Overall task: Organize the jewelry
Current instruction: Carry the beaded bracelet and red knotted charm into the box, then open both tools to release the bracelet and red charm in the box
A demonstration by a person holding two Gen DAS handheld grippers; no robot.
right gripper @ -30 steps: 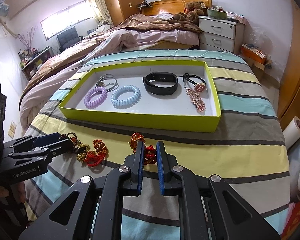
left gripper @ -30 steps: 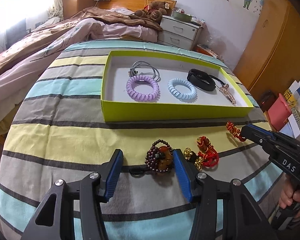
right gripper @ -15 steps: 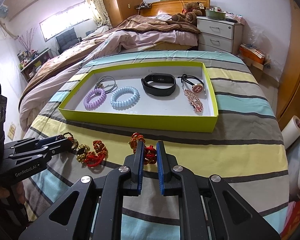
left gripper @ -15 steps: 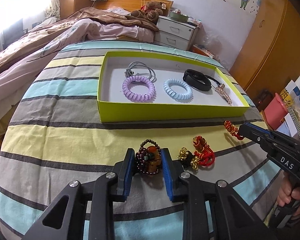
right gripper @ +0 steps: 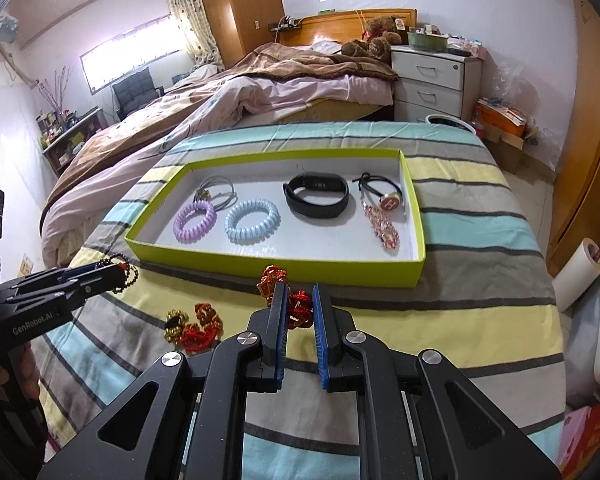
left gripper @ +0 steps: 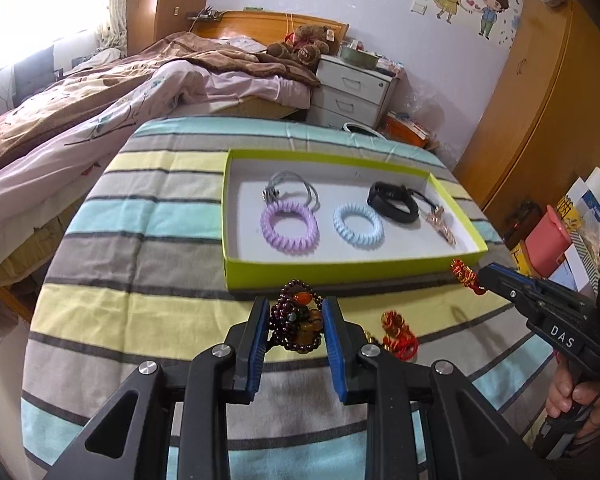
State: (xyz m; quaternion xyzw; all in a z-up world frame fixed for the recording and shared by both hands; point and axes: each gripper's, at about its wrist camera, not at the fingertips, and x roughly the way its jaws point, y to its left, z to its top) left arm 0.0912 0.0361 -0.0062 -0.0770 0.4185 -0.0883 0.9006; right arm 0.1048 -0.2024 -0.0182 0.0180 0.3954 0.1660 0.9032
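Note:
My left gripper (left gripper: 296, 314) is shut on a dark red bead bracelet (left gripper: 297, 322) with amber stones and holds it above the striped cloth, just in front of the yellow-green tray (left gripper: 340, 272). My right gripper (right gripper: 299, 304) is shut on a red and gold knotted bracelet (right gripper: 296, 308) near the tray's front wall (right gripper: 284, 266). Another red and gold bracelet (left gripper: 398, 334) lies on the cloth between them; it also shows in the right wrist view (right gripper: 194, 326). The tray holds a purple coil band (left gripper: 289, 227), a blue coil band (left gripper: 358, 225), a black wristband (left gripper: 392, 202), a grey cord and a pink pendant (right gripper: 382, 226).
The table is covered by a striped cloth (left gripper: 140, 240) and drops off at its rounded edges. A bed (left gripper: 100, 92) and a white nightstand (left gripper: 352, 88) stand behind it. Wooden wardrobes (left gripper: 540, 100) and boxes stand at the right.
My left gripper has closed on the bead bracelet, lifted it and carried it toward the tray. My right gripper has risen slightly with the red bracelet in it.

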